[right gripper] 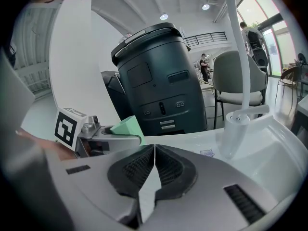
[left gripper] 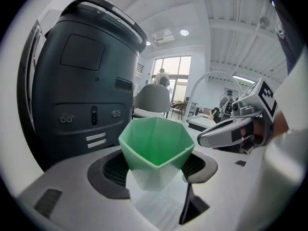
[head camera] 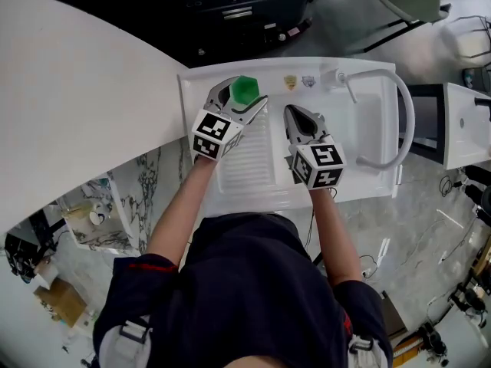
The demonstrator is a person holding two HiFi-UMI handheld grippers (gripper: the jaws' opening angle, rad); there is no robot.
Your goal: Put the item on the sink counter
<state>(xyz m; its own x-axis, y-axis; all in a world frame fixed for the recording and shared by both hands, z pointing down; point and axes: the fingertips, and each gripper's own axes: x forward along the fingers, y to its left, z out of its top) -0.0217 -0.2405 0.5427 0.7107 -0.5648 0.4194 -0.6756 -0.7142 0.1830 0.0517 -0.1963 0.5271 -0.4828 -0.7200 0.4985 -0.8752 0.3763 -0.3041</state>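
Left gripper [left gripper: 156, 173] jaws clamp faceted green cup [left gripper: 155, 143], rim up | right gripper [right gripper: 154, 150] jaws together, empty

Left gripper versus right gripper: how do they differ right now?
The left gripper has its jaws wide apart; the right gripper has them pressed together. The left gripper clamps a green cup; the right gripper holds nothing. The left gripper is over the ribbed drainboard; the right gripper is nearer the faucet. Both are above the white sink unit.
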